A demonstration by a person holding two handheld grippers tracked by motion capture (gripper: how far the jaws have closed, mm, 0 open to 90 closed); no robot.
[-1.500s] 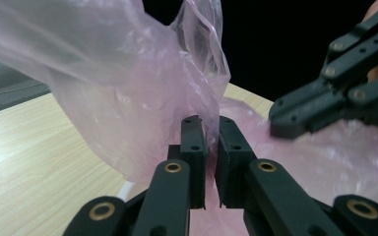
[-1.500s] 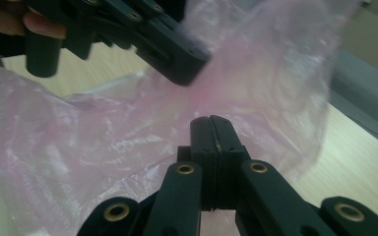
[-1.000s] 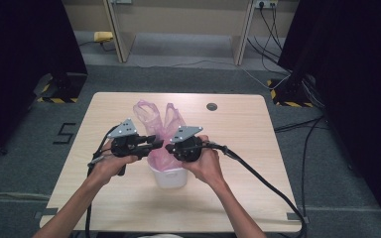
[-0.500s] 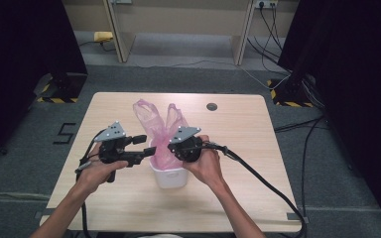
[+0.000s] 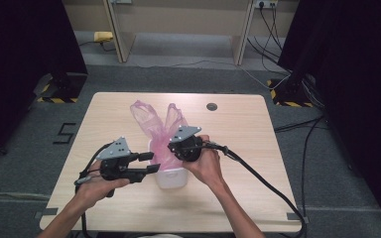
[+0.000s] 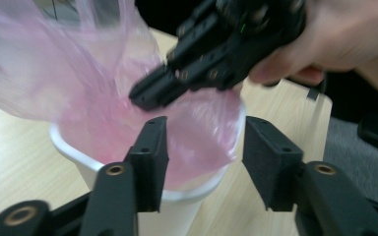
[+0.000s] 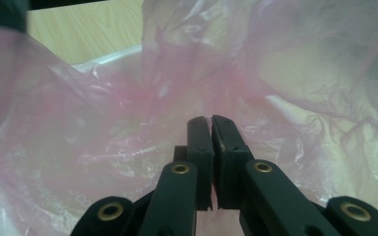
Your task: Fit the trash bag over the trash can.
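Inside the white bin (image 5: pixel 171 176) I see my right gripper (image 7: pixel 210 120) with its jaws pressed together, a thin fold of the pink plastic bag (image 5: pixel 151 121) apparently pinched between the pads; how much film is caught there I cannot make out. The bag lines the bin, and its two loose handles rise from the bin's far rim. My left gripper (image 5: pixel 151 162) hovers just left of the bin; its jaws have just been closing but stand apart, the near pad overlapping the bin's rim in the left gripper view, nothing between them. Whether that pad touches the rim I cannot tell. The bin's floor is hidden by the bag, and its right wall by my right hand (image 5: pixel 206 163).

The bin stands near the front middle of a pale wooden table (image 5: pixel 238 134), with a small dark grommet (image 5: pixel 212 106) behind it to the right. Grey carpet, cables and dark curtains surround the table.

Bare tabletop lies on both sides of the bin, wider on its right; the front edge is close.
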